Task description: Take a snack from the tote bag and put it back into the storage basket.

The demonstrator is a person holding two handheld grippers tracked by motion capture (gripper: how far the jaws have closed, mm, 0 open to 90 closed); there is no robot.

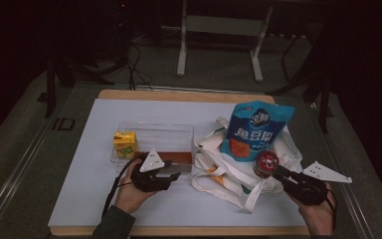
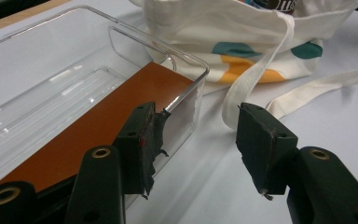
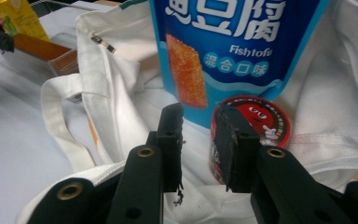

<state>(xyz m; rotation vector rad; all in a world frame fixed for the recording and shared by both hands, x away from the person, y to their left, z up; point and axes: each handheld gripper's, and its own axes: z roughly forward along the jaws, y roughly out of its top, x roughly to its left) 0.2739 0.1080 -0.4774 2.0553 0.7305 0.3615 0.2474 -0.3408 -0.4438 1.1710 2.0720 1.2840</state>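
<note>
At lower right the right tool (image 3: 199, 119) stands parted and empty beside the red candy tin (image 1: 265, 164) on the white tote bag (image 1: 214, 147), so it should clear the tin cleanly, while the left tool (image 2: 198, 123), also parted, straddles the clear tray's (image 2: 186, 63) corner wall.

Room: dark, dim | floor (image 1: 219, 64): grey, beyond tongs | stand (image 1: 221, 25): pale metal, two legs, far behind | cables (image 1: 134, 69): black, far left | table (image 1: 179, 95): wood edge, white sheet (image 1: 94, 164) under tongs
</note>
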